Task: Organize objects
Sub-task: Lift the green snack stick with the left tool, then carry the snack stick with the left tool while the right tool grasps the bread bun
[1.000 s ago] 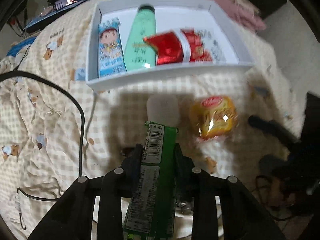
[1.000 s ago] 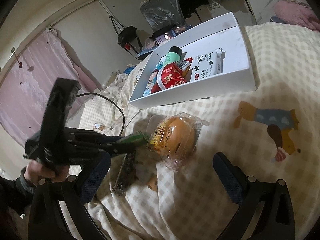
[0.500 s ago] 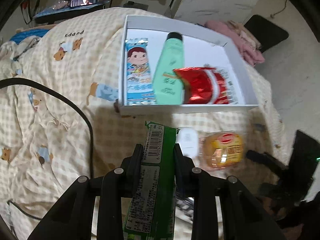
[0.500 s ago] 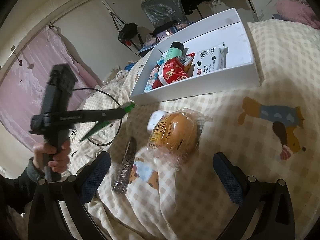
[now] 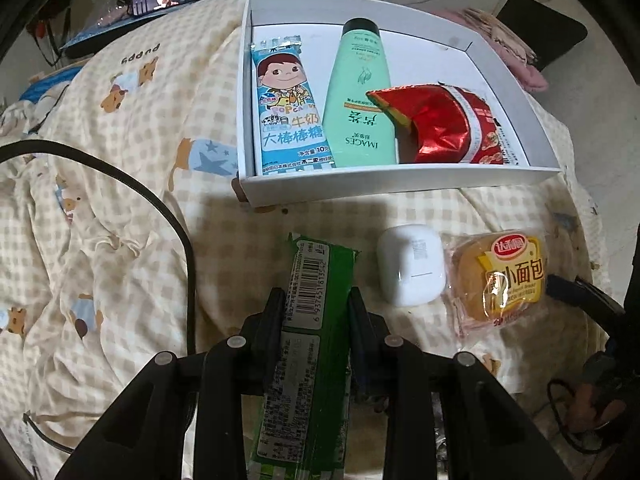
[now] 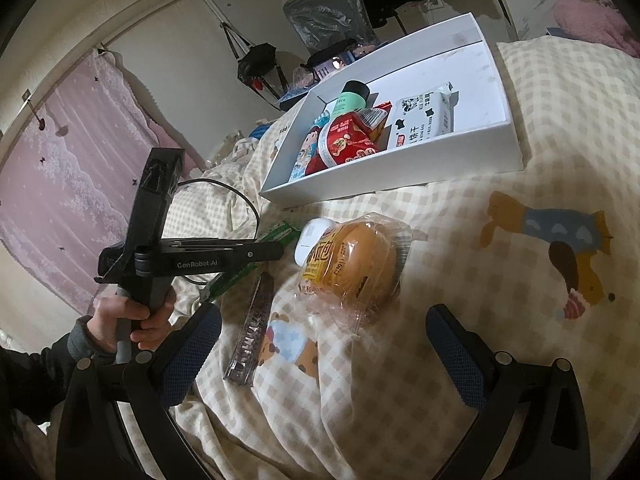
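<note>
Left wrist view, left gripper point(image 5: 315, 304) fingers pinching a green packet point(image 5: 310, 320), barcode side up, long axis pointing 12 o'clock at the white box point(image 5: 400, 188), "IMAGES" on the mint bottle point(image 5: 358, 96), "POP CANDY" on the lollipop pack point(image 5: 286, 108), right gripper point(image 6: 320, 344) fingers spread wide, "GenRobot.AI" on the left one.

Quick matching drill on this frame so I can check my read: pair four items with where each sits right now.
Items:
1. green packet
2. mint-green bottle
3. white earbud case
4. wrapped bun

Places:
A. in the white box, between the blue candy pack and the red snack bag
B. on the bedspread, right of the case
C. clamped in the left gripper
D. on the bedspread, between packet and bun

Pairs: 1-C, 2-A, 3-D, 4-B
</note>
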{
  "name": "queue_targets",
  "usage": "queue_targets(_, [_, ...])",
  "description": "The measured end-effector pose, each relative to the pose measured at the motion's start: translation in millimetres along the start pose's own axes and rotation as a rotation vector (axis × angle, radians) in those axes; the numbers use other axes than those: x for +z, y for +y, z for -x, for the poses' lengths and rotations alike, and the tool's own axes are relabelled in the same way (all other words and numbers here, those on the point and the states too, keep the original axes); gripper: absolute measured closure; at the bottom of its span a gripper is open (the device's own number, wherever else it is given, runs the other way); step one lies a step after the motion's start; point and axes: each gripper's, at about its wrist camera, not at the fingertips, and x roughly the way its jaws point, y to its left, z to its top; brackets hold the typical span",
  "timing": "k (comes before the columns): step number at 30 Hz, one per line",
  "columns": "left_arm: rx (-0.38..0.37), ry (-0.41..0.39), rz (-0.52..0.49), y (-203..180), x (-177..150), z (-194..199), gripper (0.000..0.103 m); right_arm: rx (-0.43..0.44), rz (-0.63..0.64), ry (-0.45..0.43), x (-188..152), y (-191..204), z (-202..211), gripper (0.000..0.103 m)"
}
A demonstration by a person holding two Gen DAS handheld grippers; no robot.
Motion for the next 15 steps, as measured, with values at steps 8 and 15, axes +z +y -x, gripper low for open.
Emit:
queue_targets(8, [-0.076, -0.004, 0.078, 10, -3, -2, 0.070, -0.003, 0.002, 0.009, 0, -1, -1, 0.000])
queue_targets(15, [-0.078, 0.029, 0.092, 14, -5, -16, 0.070, -0.012, 0.013, 0.013, 1, 1, -1, 0.000])
